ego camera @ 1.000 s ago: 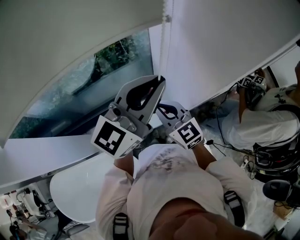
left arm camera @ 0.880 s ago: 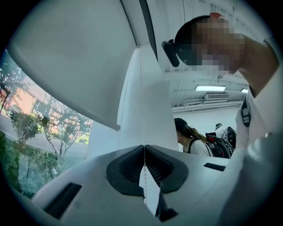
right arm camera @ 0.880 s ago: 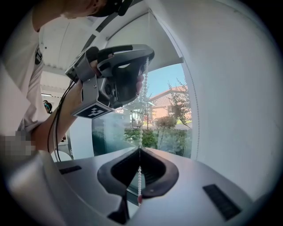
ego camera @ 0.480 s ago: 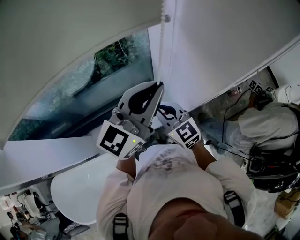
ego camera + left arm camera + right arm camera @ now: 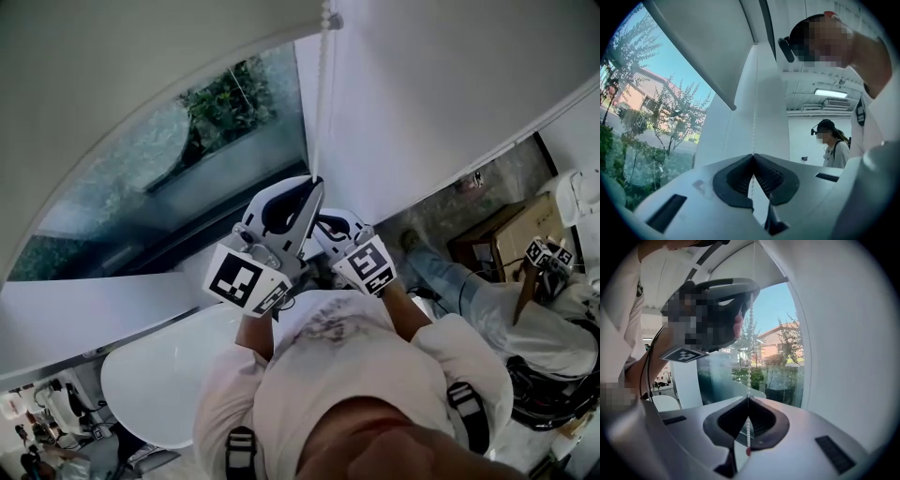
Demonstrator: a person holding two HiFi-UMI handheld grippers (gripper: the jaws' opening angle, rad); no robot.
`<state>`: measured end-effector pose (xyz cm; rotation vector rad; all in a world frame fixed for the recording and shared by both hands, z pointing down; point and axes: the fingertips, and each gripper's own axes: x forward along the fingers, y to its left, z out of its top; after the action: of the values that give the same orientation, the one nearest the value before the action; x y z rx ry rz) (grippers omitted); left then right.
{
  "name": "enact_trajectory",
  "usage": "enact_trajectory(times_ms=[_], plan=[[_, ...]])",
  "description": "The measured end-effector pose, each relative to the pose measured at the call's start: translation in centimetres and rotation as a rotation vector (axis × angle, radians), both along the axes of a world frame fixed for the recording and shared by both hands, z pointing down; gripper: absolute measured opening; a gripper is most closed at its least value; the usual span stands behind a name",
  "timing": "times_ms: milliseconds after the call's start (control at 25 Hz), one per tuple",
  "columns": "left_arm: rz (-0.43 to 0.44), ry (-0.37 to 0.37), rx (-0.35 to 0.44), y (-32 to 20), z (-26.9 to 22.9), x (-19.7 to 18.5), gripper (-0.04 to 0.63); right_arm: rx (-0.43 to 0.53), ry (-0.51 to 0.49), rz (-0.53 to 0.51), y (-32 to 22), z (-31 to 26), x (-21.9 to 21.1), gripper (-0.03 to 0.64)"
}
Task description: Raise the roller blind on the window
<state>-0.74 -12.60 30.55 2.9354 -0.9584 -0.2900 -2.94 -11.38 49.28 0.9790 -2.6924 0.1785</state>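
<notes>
Left gripper (image 5: 752, 157): jaws pressed together on bead chain (image 5: 751, 319) | right gripper (image 5: 748, 398): pinching same chain, lower down | chain: at window (image 5: 187, 159) right edge | roller blind (image 5: 141, 56): covers window's upper part.

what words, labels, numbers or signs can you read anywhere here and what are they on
No readable words, numbers or brands in any view.
Cube on the left gripper: black-and-white square pattern, no letters.
Cube on the right gripper: same kind of pattern, no letters.
Shirt print: too blurred to read.
</notes>
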Motion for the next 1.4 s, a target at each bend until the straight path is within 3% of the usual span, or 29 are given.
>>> enact_trajectory(times_ms=[640, 840, 1400], plan=[[0.003, -0.016, -0.083, 0.0, 4.4, 0.4, 0.008, -0.079, 0.035, 0.004, 0.4, 4.3, 0.3, 0.061], [-0.002, -0.022, -0.121, -2.1, 6.4, 0.8, 0.008, -0.115, 0.054, 0.001, -1.5, 6.5, 0.8, 0.061], [-0.011, -0.094, -0.177, -0.7, 10.8, 0.9, 0.009, -0.176, 0.137, -0.021, 0.4, 10.8, 0.8, 0.061]])
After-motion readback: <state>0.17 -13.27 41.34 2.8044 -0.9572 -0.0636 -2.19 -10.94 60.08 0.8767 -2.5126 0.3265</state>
